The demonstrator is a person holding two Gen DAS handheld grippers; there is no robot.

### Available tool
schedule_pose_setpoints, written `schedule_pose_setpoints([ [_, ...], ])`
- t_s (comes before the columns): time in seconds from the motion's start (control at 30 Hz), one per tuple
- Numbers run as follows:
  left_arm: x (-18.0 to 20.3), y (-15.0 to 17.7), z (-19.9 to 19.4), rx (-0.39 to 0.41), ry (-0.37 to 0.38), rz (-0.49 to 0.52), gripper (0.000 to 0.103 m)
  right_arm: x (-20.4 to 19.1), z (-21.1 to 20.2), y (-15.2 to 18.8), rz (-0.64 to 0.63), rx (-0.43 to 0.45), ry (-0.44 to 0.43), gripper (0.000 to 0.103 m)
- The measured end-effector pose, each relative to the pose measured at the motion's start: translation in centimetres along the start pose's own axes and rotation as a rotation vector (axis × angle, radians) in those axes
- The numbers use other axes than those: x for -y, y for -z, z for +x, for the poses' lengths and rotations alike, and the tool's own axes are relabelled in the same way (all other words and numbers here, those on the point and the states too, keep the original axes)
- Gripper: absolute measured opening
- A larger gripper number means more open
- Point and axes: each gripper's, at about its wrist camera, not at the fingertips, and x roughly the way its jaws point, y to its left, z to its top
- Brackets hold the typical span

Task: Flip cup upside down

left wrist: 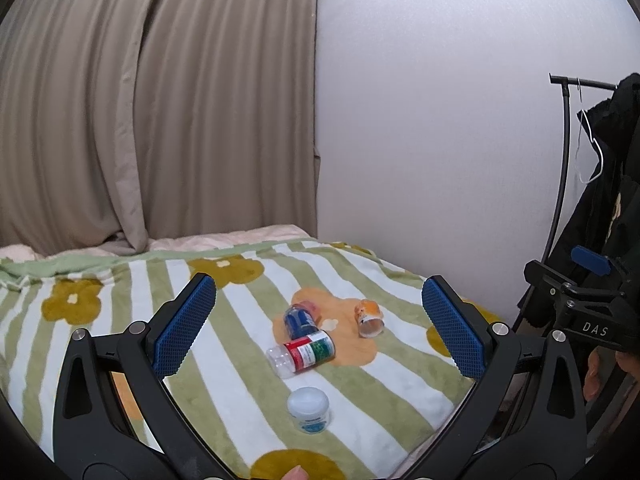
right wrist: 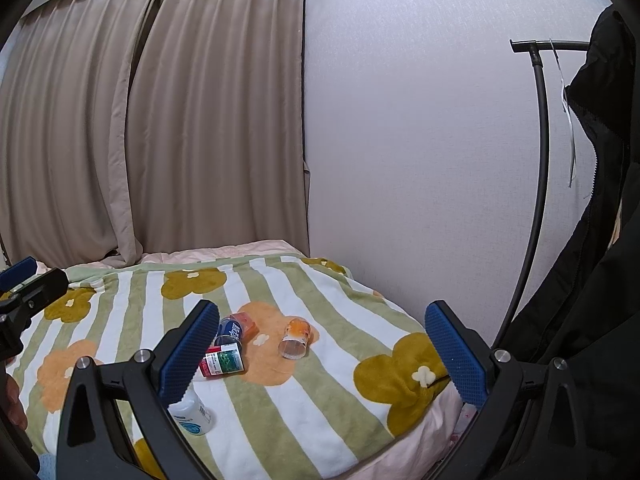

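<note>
I held both grippers, left gripper [left wrist: 318, 326] and right gripper [right wrist: 322, 350], with jaws spread wide and empty. The orange cup [left wrist: 369, 317] lay tipped on the bed's striped blanket [left wrist: 224, 364].

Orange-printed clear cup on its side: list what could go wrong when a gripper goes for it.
1. The orange-printed clear plastic cup lies on its side on a soft striped fleece blanket; a nudge may roll it away.
2. The blue can and the red-and-green labelled bottle lie close by, so the wide-open left gripper or right gripper may knock them.
3. Once flipped, the cup might tip on the plush surface.
</note>
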Motion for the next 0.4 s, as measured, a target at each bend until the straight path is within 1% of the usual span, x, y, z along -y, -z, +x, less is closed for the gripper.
schedule_pose_setpoints([
  [0.17, 0.51, 0.09, 0.1, -0.002, -0.039, 0.021, 0.103, -0.09, -0.05, 0.2, -0.004, -0.006, 0.001, 0.103],
  [0.27, 0.94, 0.21, -0.16, 0.017, -0.046, 0.041, 0.103, -0.22, -0.09, 0.26, -0.003, -0.013, 0.003, 0.103],
  [0.4, 0.89, 0.3, -0.27, 0.017, -0.027, 0.028, 0.103, -0.28, 0.01, 0.16, -0.002, -0.014, 0.001, 0.103],
])
